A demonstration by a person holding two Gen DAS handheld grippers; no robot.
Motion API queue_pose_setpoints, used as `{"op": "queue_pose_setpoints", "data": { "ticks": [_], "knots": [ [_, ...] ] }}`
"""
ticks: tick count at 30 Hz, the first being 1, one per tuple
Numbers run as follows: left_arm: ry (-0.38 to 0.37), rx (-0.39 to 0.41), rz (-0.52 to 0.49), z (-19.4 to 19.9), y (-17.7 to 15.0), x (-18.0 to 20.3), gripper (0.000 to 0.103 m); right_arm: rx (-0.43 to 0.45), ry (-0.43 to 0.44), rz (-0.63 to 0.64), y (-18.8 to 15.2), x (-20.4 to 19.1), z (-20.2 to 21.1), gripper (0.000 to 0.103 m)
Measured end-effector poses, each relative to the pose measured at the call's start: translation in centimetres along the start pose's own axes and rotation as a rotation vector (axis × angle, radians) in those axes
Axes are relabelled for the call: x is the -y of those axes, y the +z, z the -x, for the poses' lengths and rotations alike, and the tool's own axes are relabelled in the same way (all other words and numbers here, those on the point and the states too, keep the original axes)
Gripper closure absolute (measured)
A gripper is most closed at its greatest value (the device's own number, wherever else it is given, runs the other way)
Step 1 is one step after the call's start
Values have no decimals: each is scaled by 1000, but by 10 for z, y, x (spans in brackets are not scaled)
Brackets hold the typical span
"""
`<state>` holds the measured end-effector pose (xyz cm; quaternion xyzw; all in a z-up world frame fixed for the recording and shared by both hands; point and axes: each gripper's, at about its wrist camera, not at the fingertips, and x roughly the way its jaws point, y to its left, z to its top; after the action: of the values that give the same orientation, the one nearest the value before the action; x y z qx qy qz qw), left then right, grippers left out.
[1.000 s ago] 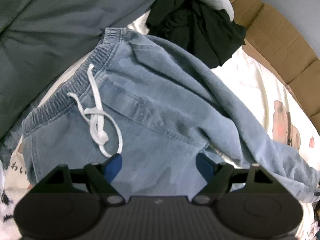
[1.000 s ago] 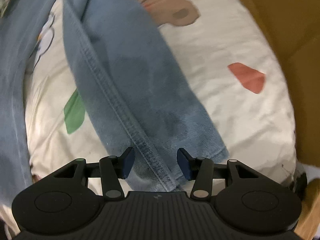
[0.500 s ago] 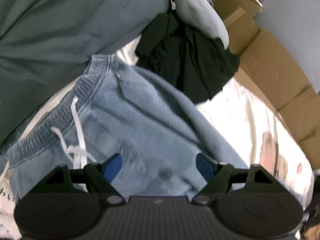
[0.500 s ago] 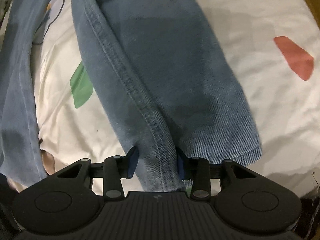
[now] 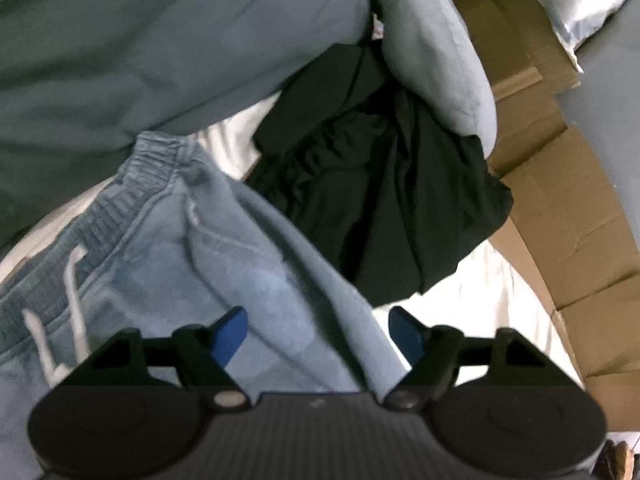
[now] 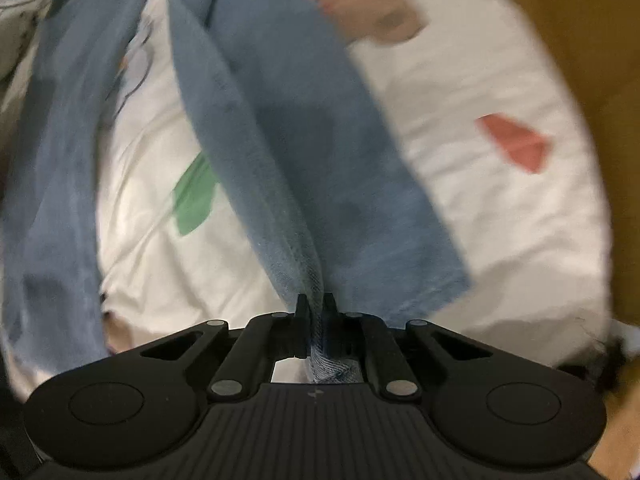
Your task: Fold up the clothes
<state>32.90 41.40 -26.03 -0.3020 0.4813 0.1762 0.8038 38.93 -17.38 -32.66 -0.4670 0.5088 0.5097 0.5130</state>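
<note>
Now my right tool [image 6: 315, 304] is clenched on the hem end of one leg of the blue jeans [image 6: 304, 152]; half a second ago its fingers were only at both sides of the seam, and one second ago they stood clearly apart. The leg rises from the tool up across the white printed bed sheet [image 6: 460, 184], and the picture is more blurred than before. The second leg lies along the left side of this view.

My left tool [image 5: 318, 326] is released, with the blue fingers [image 5: 230, 332] wide apart, the same as in both earlier frames. It hovers over the upper part of the jeans, near the elastic waistband [image 5: 132, 176]. Compared with one second ago, the waistband and the white drawstring [image 5: 74, 280] are lower and more to the left in the view, and the black garment [image 5: 384, 184] fills more of the middle. A grey-blue cloth [image 5: 160, 40] lies behind the waistband, and brown cardboard [image 5: 560, 200] stands at the right.
</note>
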Motion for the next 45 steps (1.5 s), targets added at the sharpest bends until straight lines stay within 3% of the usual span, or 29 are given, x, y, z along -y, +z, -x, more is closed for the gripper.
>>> {"op": "queue_pose_setpoints", "data": {
  "ticks": [7,10,11,13,14,15,19,25,34,37,39,40,45],
  "knots": [
    [-61,-29,83,-26,5,8,33,117,-177,-110,-12,-1,30,101],
    [-90,-81,112,-41,9,12,33,147,-235,-171,-16,4,33,101],
    [-90,-96,122,-46,10,12,40,155,-255,-190,-18,6,34,101],
    [-86,-112,149,-54,12,11,62,167,-287,-233,-18,13,36,101],
    [-92,-112,172,-56,13,9,79,171,-302,-250,-19,15,35,101],
    [-97,-105,196,-57,15,8,87,173,-320,-264,-17,18,34,101],
    [-109,-69,261,-58,23,7,96,179,-391,-298,-8,31,30,101],
    [-120,-4,312,-55,34,11,97,166,-471,-357,14,66,17,101],
    [-83,35,274,-62,47,17,103,134,-560,-434,56,131,-15,101],
    [-55,31,180,-54,55,25,89,88,-581,-435,65,146,-32,101],
    [-41,29,73,-46,59,33,70,65,-588,-438,69,153,-43,102],
    [-18,26,11,-42,60,37,67,59,-589,-438,70,155,-47,101],
    [9,-86,-66,-43,62,27,66,52,-604,-431,72,153,-58,101]
  ]
}}
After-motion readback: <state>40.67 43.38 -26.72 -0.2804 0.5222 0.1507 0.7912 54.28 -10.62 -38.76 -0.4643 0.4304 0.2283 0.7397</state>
